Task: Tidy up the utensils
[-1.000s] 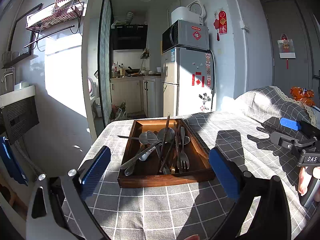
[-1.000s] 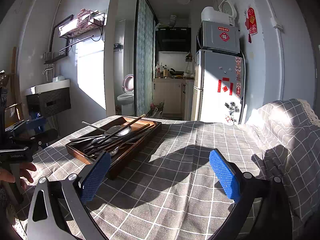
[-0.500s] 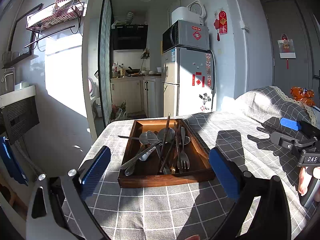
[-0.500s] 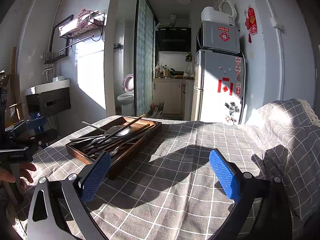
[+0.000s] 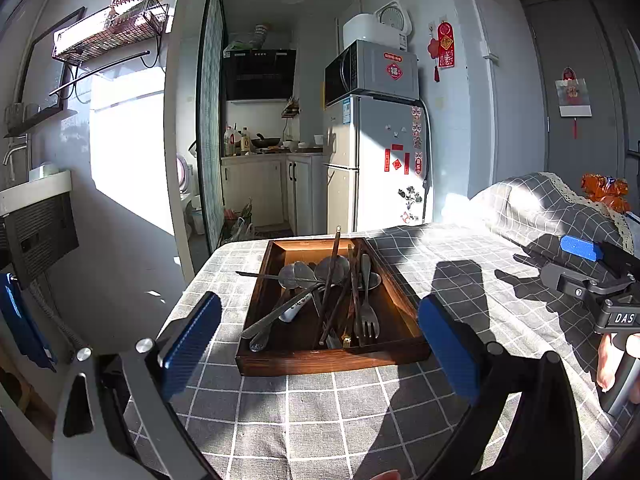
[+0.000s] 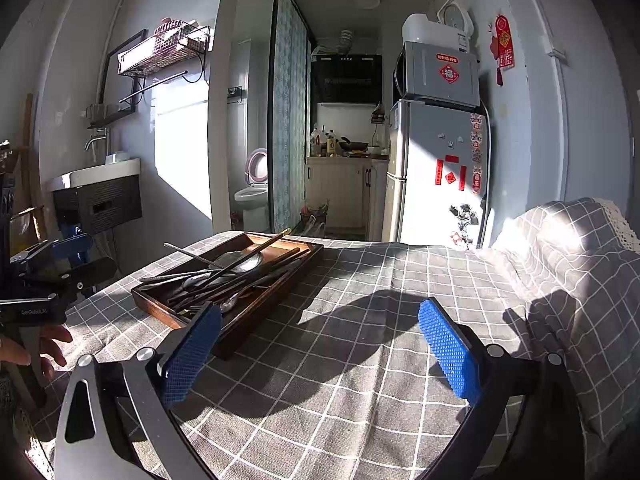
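Note:
A dark wooden tray (image 5: 328, 360) sits on the grey checked tablecloth (image 5: 312, 416), piled with mixed utensils: spoons (image 5: 298, 274), a fork (image 5: 367, 318) and dark chopsticks (image 5: 331, 276). My left gripper (image 5: 320, 344) is open and empty, just in front of the tray's near edge. In the right wrist view the tray (image 6: 256, 316) lies left of centre. My right gripper (image 6: 320, 348) is open and empty, over bare cloth to the right of the tray.
The cloth covers a raised hump (image 6: 568, 248) at the table's right end. The right gripper shows at the right edge of the left wrist view (image 5: 592, 280). A fridge (image 5: 376, 160) stands beyond the far table edge.

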